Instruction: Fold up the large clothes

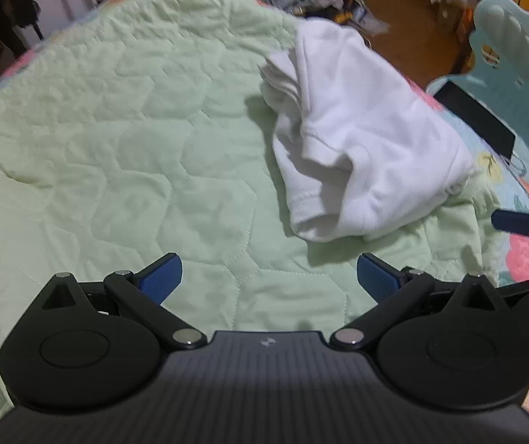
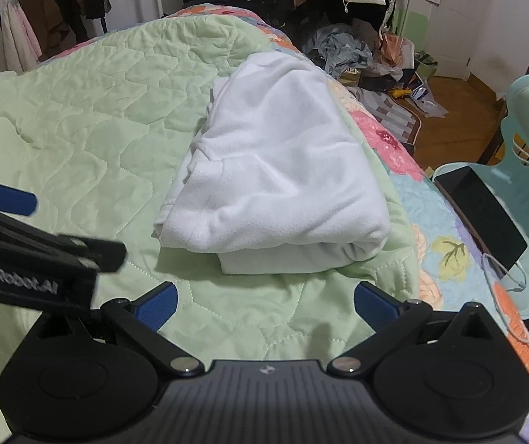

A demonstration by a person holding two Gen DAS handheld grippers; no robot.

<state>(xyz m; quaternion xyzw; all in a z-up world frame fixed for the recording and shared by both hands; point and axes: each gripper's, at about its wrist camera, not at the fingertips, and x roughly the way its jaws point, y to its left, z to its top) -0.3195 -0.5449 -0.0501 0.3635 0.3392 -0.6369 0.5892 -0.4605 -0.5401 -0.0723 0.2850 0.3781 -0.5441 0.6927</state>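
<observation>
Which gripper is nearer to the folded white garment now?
Probably the right gripper: it faces the white garment straight on, just short of its near edge. The left gripper sits off to the garment's left. Both are open.

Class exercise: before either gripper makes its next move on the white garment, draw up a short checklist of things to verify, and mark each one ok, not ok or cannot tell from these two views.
1. Left gripper open and holding nothing: ok.
2. Right gripper open and holding nothing: ok.
3. White garment lies folded in a bundle on the green quilt, clear of both grippers: ok.
4. Fold is tidy: not ok; in the left wrist view a sleeve cuff bulges loose on the near side.
5. Garment fully supported on the bed: ok, though it sits near the right edge.
6. Layers underneath lie flat: cannot tell, they are hidden.
</observation>
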